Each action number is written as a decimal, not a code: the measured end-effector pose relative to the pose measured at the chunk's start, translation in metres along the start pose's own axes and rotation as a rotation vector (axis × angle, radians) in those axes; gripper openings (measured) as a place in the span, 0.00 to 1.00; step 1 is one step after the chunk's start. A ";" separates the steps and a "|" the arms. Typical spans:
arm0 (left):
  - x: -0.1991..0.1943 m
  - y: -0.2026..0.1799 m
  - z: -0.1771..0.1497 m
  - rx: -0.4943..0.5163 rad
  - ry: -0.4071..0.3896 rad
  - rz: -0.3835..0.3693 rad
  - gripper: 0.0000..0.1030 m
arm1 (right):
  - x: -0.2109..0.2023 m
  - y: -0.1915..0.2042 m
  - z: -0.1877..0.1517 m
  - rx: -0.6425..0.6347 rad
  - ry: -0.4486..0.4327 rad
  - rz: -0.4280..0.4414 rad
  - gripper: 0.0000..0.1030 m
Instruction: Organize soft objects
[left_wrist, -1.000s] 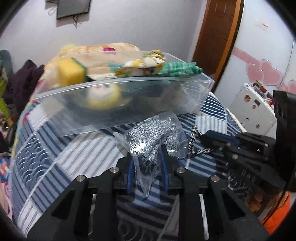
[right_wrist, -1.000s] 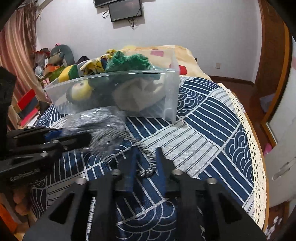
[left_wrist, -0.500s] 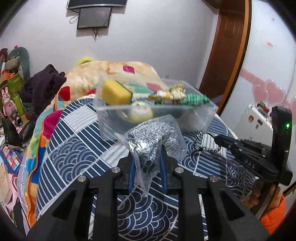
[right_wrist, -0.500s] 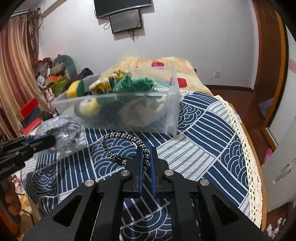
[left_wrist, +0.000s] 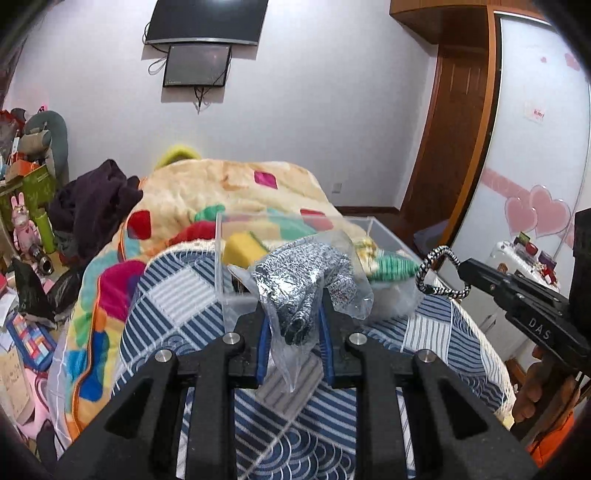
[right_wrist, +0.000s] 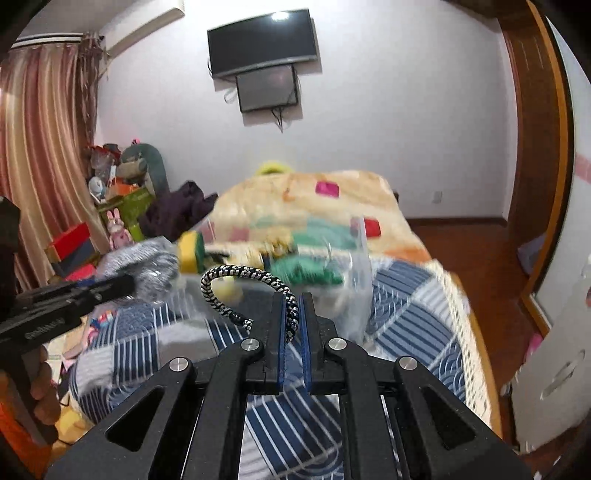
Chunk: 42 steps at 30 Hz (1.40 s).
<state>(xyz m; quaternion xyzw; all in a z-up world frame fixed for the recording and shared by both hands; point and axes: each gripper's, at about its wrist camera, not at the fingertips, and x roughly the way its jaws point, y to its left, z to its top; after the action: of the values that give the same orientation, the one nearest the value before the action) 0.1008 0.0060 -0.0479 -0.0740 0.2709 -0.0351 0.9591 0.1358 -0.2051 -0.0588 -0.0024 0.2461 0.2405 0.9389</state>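
Note:
My left gripper (left_wrist: 292, 295) is shut on a clear plastic bag of grey speckled knit fabric (left_wrist: 303, 280), held above the bed in front of the clear plastic bin (left_wrist: 221, 258). The bin holds a yellow sponge (left_wrist: 242, 251), a green knit item (left_wrist: 391, 267) and other soft things. My right gripper (right_wrist: 294, 299) is shut on a black-and-white braided cord (right_wrist: 236, 275), lifted off the bed; it also shows in the left wrist view (left_wrist: 439, 275), right of the bin. The bagged fabric shows in the right wrist view (right_wrist: 144, 264) at the left.
The bed has a blue-and-white patterned cover (left_wrist: 177, 302) and a colourful quilt (left_wrist: 236, 188) behind the bin. Dark clothes (left_wrist: 92, 206) and clutter stand at the left. A wooden door (left_wrist: 450, 147) and a white cabinet (right_wrist: 554, 354) are at the right.
Both grippers have risen well above the bed with their loads. The right gripper closed on the cord and lifted it. The bin now sits lower and farther in both views.

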 end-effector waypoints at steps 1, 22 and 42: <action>0.001 0.001 0.005 -0.001 -0.007 0.001 0.22 | 0.001 0.001 0.004 -0.001 -0.010 -0.002 0.06; 0.108 -0.013 0.027 0.036 0.133 -0.017 0.22 | 0.080 -0.012 0.026 0.061 0.051 -0.103 0.06; 0.051 -0.010 0.028 0.028 0.036 -0.046 0.46 | 0.044 -0.019 0.029 0.064 0.035 -0.082 0.31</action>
<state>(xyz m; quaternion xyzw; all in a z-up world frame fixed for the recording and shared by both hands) 0.1590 -0.0058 -0.0492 -0.0662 0.2858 -0.0623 0.9540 0.1907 -0.1984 -0.0559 0.0134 0.2697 0.1937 0.9432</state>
